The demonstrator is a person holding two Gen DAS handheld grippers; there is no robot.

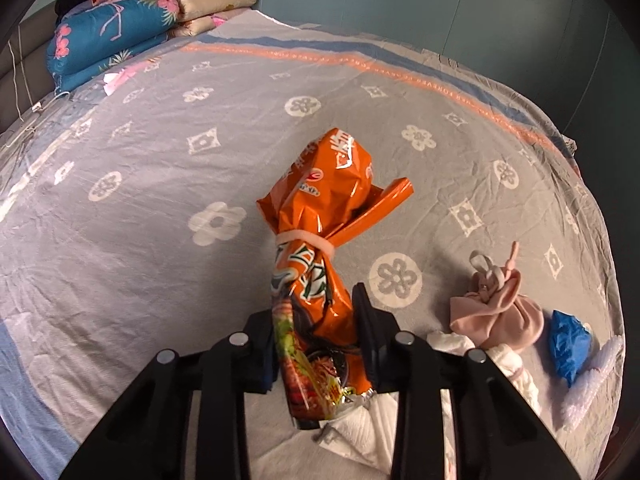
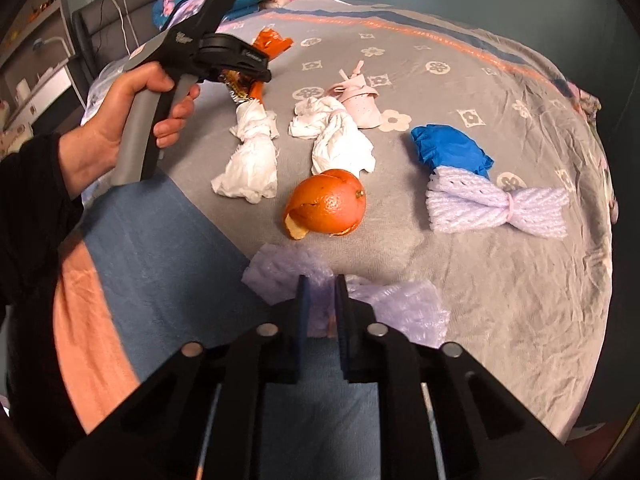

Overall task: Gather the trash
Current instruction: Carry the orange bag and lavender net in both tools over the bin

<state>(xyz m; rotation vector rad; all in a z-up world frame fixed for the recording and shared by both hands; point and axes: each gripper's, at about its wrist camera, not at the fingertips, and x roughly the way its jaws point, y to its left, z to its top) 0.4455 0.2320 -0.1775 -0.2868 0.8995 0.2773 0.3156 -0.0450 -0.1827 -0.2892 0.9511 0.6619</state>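
Observation:
My left gripper (image 1: 316,320) is shut on an orange snack wrapper (image 1: 324,216) tied with a pale band, holding it up above the bed; it also shows in the right wrist view (image 2: 272,42), with the left gripper's body (image 2: 216,54) in a hand. My right gripper (image 2: 320,292) is shut on a lilac bubble-wrap piece (image 2: 400,304) near the bed's front edge. On the grey bedspread (image 2: 500,280) lie orange peel (image 2: 328,202), two crumpled white tissues (image 2: 252,156) (image 2: 340,140), a pink baby shoe (image 2: 360,102), a blue plastic wad (image 2: 452,152) and a white foam net (image 2: 492,208).
Folded blue floral quilts and pillows (image 1: 116,32) are stacked at the head of the bed. A blue and peach towel (image 2: 160,272) lies at the near left corner. Shelves and a white cord (image 2: 120,8) stand by the headboard.

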